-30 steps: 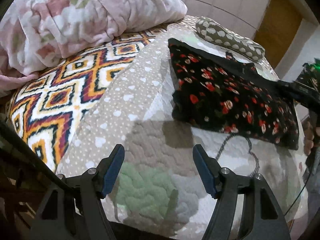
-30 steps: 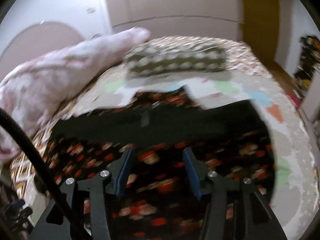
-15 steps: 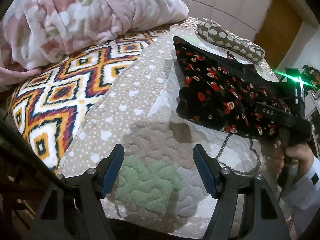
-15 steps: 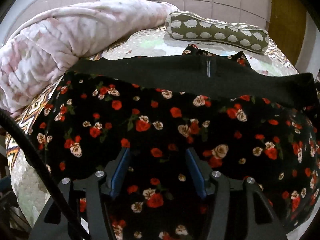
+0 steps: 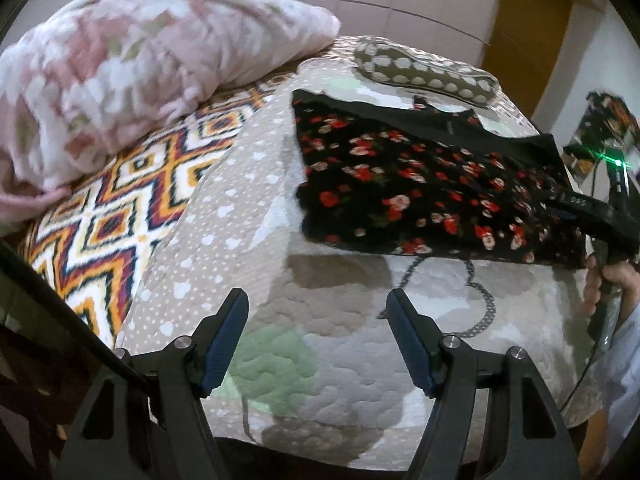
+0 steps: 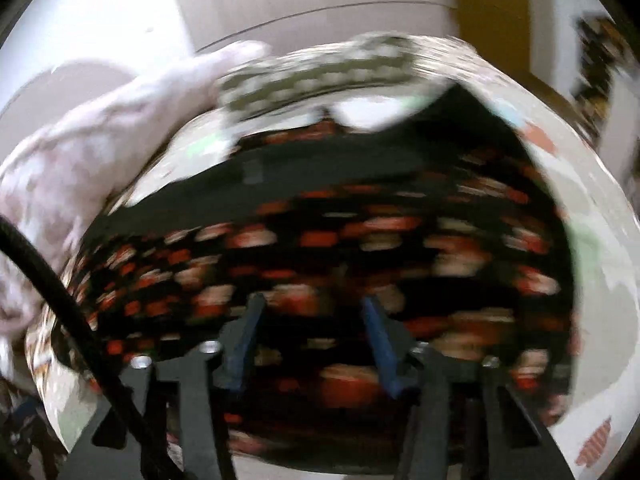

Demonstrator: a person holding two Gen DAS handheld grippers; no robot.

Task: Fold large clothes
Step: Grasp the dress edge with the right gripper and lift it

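Garment [image 5: 420, 188] — black, red-flowered, partly folded — is lying on the quilted bed [image 5: 248, 208]. Right gripper [image 6: 310, 316], blurred, has just been narrowing over its near edge; grip unclear. Left gripper [image 5: 316, 320] is hovering wide, empty. Next fold likely needs a firm pinch.

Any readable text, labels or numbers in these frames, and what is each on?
"DAS": small pale letters on the black body of the right claw, left wrist view; the reading is uncertain because they are tiny.
Small tag on the dress waistband: too blurred to read.
Nothing else carries text.
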